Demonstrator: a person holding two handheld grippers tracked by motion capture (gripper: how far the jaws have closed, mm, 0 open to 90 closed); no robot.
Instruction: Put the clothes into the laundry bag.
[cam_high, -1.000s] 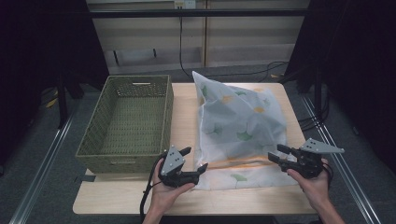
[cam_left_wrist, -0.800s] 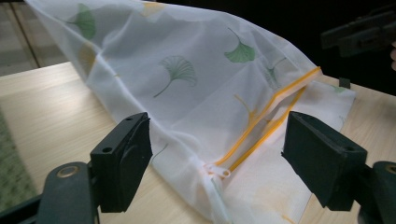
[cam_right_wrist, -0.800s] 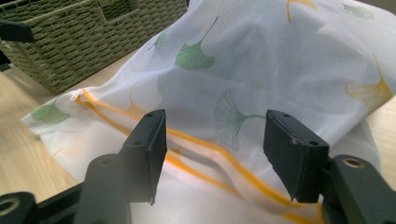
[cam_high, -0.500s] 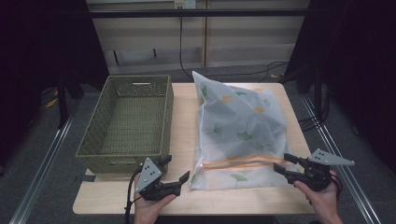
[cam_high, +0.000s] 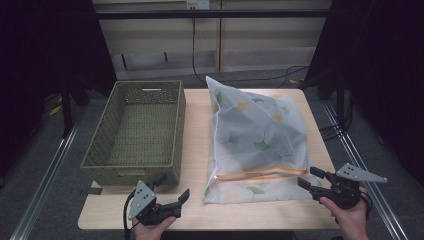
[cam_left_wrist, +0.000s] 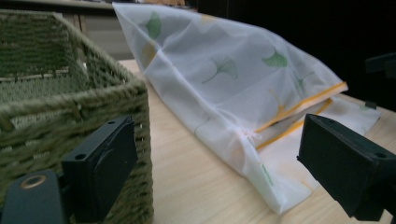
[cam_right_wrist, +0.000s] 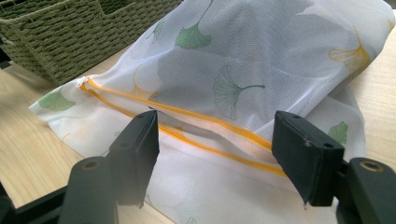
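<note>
Right at the near edge of the surface (cam_high: 200, 215) we've got both grippers parked with nothing in them. The left gripper (cam_high: 172, 196) sits by the corner of the woven basket (cam_high: 135, 167), fingers spread wide, and the right gripper (cam_high: 309, 179) has its fingers just as wide at the bag's near right corner. The mesh laundry bag (cam_high: 255, 135) lies in the middle-right of the surface, just beside the basket, zipper end toward us. For the grab, we'd aim at the orange zipper band (cam_right_wrist: 205, 119) (it looks like the stiffest part), pinching fabric only and staying low. The mesh looks thin, floppy and see-through with ginkgo leaf prints; the basket is coarse, rigid olive weave.
</note>
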